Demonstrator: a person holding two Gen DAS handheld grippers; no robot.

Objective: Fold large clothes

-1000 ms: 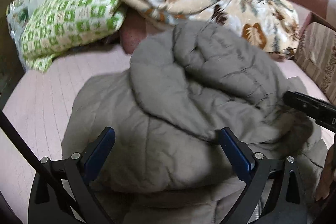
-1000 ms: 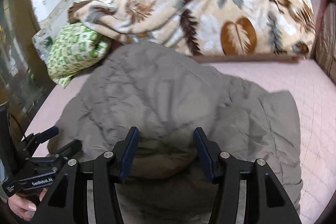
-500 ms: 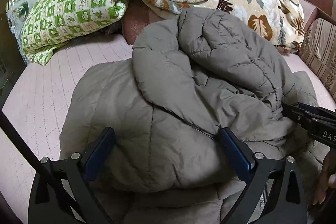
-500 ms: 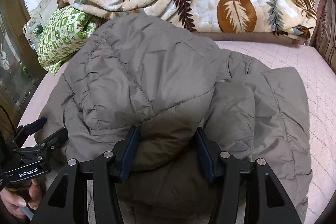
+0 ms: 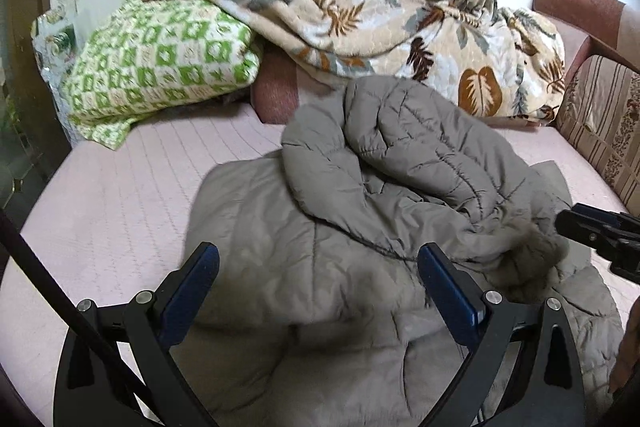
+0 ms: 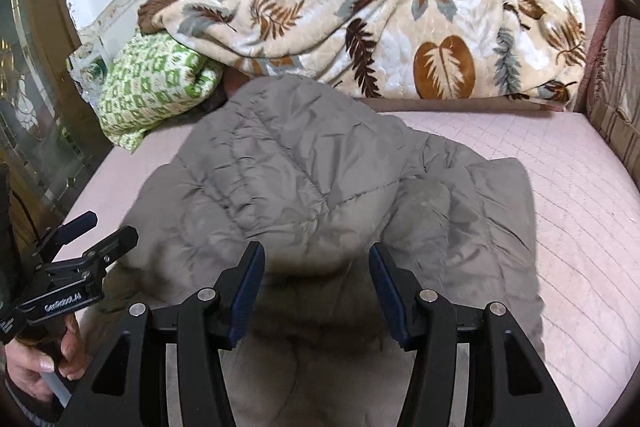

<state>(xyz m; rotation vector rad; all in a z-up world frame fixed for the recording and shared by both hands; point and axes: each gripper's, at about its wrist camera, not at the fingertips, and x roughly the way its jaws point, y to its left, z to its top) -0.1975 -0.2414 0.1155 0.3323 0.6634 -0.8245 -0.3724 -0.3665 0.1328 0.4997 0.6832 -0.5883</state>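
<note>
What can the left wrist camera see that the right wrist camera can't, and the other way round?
Only the left view shows the right gripper from the side, at the coat's furry trim. Only the right view shows the left gripper and the hand holding it, plus a glass door. Both show the coat on the pink bed, the leaf blanket, the green quilt and open fingers.

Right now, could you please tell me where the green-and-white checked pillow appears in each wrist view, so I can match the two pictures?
Left wrist view: the green-and-white checked pillow lies upper left, large, at the far end of the bed, left of the grey padded jacket.
Right wrist view: the pillow sits at mid-left, smaller, beyond the jacket's left shoulder.
Shared landmark: the leaf-print blanket, draped over the pillow's right side in both views.
</note>
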